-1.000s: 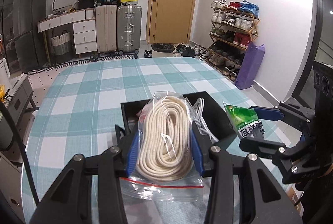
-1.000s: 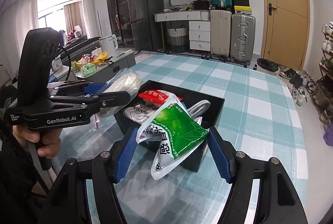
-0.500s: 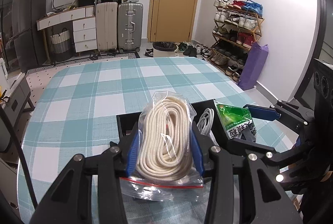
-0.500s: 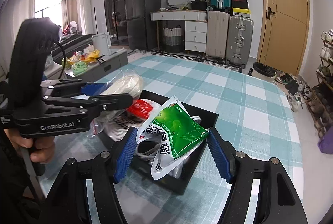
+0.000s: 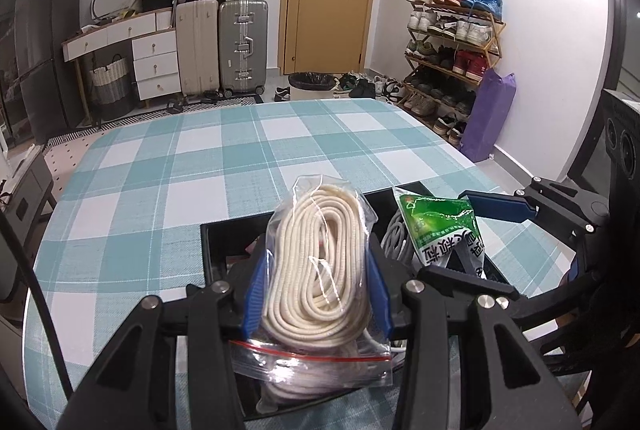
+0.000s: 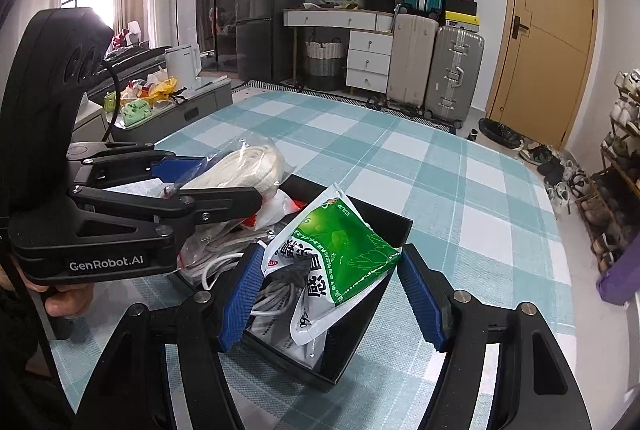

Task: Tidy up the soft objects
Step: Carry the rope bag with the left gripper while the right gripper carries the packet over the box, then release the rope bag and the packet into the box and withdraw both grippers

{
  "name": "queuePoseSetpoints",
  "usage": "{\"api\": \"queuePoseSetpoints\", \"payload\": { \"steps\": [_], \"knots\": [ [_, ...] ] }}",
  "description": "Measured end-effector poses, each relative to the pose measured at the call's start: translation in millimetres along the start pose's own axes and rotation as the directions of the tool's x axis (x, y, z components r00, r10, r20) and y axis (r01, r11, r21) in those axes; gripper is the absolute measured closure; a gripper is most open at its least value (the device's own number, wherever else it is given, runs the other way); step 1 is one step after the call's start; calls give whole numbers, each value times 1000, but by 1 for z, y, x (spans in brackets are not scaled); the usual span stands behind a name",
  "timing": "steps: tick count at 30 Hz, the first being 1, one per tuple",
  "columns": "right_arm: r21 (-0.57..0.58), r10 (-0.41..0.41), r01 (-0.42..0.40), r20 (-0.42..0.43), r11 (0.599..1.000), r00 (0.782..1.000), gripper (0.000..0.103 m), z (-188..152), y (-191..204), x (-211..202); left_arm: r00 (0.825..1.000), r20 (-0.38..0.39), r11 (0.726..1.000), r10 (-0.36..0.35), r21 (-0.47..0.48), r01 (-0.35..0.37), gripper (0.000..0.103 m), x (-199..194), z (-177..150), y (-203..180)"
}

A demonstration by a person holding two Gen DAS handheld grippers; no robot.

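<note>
The rope bag [image 5: 318,294] covers most of the black box [image 5: 224,234], so its floor and the things under it are hard to make out. In the right wrist view the green packet [image 6: 344,250] hides the cables [image 6: 276,294] below it. Only a bit of the hand [image 6: 68,300] shows behind the left gripper [image 5: 316,294]. The packet's print is too small to read.

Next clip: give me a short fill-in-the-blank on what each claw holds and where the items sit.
1. The left claw is shut on a clear zip bag of coiled white ____.
2. The right claw grips a pouch whose printed face is mostly ____.
3. Both items hang over a ____ box on the checked tablecloth.
4. A coiled white ____ lies in the box under the pouch.

Missing words: rope; green; black; cable
</note>
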State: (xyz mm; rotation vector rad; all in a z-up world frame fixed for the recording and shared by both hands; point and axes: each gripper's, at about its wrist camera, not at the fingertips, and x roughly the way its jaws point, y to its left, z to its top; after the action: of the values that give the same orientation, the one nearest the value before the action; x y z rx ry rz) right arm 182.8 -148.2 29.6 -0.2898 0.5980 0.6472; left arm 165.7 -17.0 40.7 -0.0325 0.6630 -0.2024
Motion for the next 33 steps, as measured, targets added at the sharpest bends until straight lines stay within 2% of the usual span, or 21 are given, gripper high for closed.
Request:
{"api": "queuePoseSetpoints", "payload": {
  "steps": [15,18,19,21,23,27,28,33],
  "knots": [
    [-18,-20,19,-17,1000,1000,33,-7,1,5,1000,-2,998,21,52,-20,56,14,-9,-8],
    [-11,-22,22,-14,1000,1000,31,-8,1,3,1000,-7,998,18,60,-18,49,14,-9,-8],
    [-5,-15,14,-11,1000,1000,30,-9,1,2,1000,-7,998,18,54,-17,42,12,-9,-6],
    [5,-13,13,5,1000,1000,19,-10,0,-2,1000,-10,999,22,42,-21,35,9,-9,-3],
    [13,-16,16,22,1000,1000,17,-10,-3,-8,1000,-7,999,22,23,-22,21,4,-10,2],
    [26,-19,18,43,1000,999,4,-12,-5,-17,1000,22,1000,12,-12,-12,8,-10,-11,9],
    [29,-20,18,48,999,999,1,-13,-6,-19,999,29,1000,20,-23,-20,1,-14,-12,11],
    [70,-14,8,94,997,995,1,-19,-9,-33,997,65,998,33,-58,-29,0,-33,-16,15]
  ]
}}
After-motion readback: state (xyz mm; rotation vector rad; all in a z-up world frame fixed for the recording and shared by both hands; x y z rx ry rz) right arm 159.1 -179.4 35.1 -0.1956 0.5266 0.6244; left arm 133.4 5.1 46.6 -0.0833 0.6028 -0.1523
